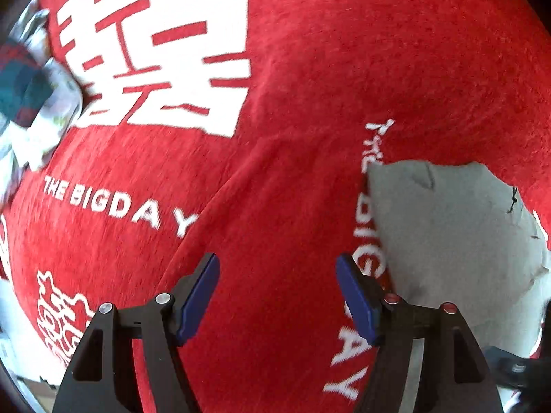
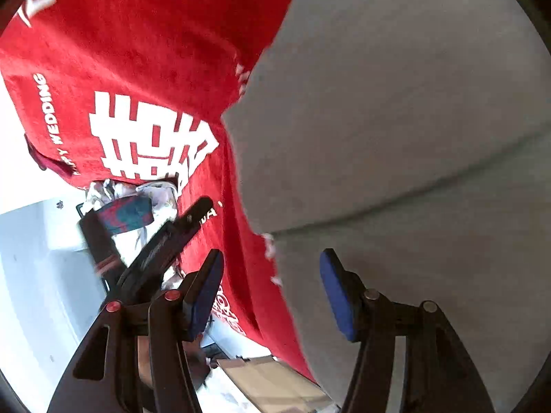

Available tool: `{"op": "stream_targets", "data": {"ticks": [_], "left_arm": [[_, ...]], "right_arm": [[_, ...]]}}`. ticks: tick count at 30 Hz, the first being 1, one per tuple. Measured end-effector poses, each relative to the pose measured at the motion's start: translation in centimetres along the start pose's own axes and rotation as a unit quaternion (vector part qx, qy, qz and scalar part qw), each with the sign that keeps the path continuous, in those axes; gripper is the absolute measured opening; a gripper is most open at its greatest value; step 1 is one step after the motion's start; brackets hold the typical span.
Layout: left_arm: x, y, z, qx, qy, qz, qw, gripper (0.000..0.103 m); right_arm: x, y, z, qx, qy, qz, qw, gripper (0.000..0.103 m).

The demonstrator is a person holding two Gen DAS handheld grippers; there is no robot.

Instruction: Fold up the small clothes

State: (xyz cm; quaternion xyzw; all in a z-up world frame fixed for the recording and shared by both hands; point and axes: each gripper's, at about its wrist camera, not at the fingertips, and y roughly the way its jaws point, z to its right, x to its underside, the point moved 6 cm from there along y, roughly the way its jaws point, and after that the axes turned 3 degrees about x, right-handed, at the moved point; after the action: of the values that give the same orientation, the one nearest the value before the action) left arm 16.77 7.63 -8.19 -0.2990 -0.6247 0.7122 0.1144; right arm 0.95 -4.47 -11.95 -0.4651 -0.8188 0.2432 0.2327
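Note:
A grey garment [image 1: 458, 241] lies on a red cloth with white lettering [image 1: 292, 86]. In the left wrist view it sits to the right of my left gripper [image 1: 277, 296], which is open and empty above the red cloth. In the right wrist view the grey garment [image 2: 413, 120] fills the right half, with a fold line running across it. My right gripper [image 2: 272, 292] is open and empty over the garment's left edge. The left gripper's black body [image 2: 162, 244] shows to its left.
The red cloth [image 2: 144, 51] covers the table. A pile of other clothes, white patterned and teal-red [image 1: 31, 93], lies at the cloth's far left edge; it also shows in the right wrist view [image 2: 127, 213]. A cardboard box [image 2: 275, 378] and pale floor [image 2: 34, 275] lie beyond the table.

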Motion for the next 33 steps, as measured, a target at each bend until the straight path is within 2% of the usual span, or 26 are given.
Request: {"op": "stream_targets", "data": {"ticks": [1,2,3,4,7,11,13,14,15,17,19,21,25,27,28,29,32,33], "left_arm": [[0.5,-0.1,-0.5,-0.002,0.000,-0.004,1.0000,0.071],[1.0,-0.1,-1.0,-0.004,0.002,-0.007,1.0000,0.071],[1.3,0.0,-1.3,-0.005,0.004,-0.010,0.9999,0.071],[1.9,-0.2,-1.9,-0.008,0.007,-0.013,0.9999,0.071],[3.0,-0.5,-3.2,-0.012,0.009,-0.015,0.9998,0.071],[4.0,0.0,-4.4,-0.021,0.010,-0.024,0.9994,0.071],[4.1,0.3,-4.3,-0.020,0.008,-0.030,0.9993,0.071],[4.0,0.3,-4.1,-0.016,0.007,-0.028,0.9995,0.071],[3.7,0.1,-3.6,-0.011,0.009,-0.022,0.9997,0.071],[3.0,-0.1,-2.5,-0.002,0.015,-0.015,0.9998,0.071],[2.4,-0.2,-1.1,0.011,0.022,-0.009,0.9997,0.071],[1.7,0.1,0.8,0.024,0.033,-0.005,0.9991,0.071],[1.6,1.8,3.8,0.025,0.058,-0.015,0.9978,0.071],[1.8,2.8,4.7,0.008,0.067,-0.021,0.9975,0.071],[1.9,3.1,4.8,0.000,0.069,-0.020,0.9974,0.071],[2.1,3.5,4.8,-0.012,0.068,-0.020,0.9974,0.071],[2.2,3.7,4.4,-0.005,0.047,-0.014,0.9988,0.071],[2.3,3.7,4.4,-0.005,0.047,-0.012,0.9988,0.072]], "right_arm": [[-0.3,0.4,-0.3,0.000,0.002,0.007,1.000,0.061],[-0.7,1.1,-0.5,-0.002,0.005,0.017,1.000,0.052],[-1.2,0.9,-0.6,-0.006,0.006,0.022,1.000,0.025],[-1.4,1.9,-0.9,-0.009,0.010,0.020,1.000,0.006],[-1.3,2.5,-1.6,-0.015,0.010,0.018,1.000,0.006],[0.3,5.7,-0.7,0.021,-0.006,-0.004,1.000,0.007],[0.2,5.9,-1.0,0.017,0.002,0.000,1.000,0.008],[0.4,5.5,-1.4,0.027,-0.008,-0.008,1.000,0.013],[0.7,5.1,-1.8,0.034,-0.026,-0.018,0.999,0.024],[1.3,2.8,-2.3,0.051,-0.071,-0.020,0.996,0.032],[1.0,0.0,-1.7,0.081,-0.091,0.005,0.992,0.034],[-0.2,-4.7,0.6,0.126,-0.086,0.058,0.987,0.038],[-3.5,-14.0,7.1,0.205,-0.005,0.157,0.966,0.042],[-4.8,-17.5,10.2,0.224,0.044,0.187,0.956,0.055],[-5.3,-18.8,11.4,0.225,0.063,0.197,0.952,0.056],[-5.9,-19.9,12.4,0.224,0.081,0.206,0.949,0.056],[-7.7,-22.1,14.0,0.218,0.106,0.232,0.942,0.055],[-8.1,-22.4,14.2,0.219,0.103,0.235,0.941,0.035]]}}
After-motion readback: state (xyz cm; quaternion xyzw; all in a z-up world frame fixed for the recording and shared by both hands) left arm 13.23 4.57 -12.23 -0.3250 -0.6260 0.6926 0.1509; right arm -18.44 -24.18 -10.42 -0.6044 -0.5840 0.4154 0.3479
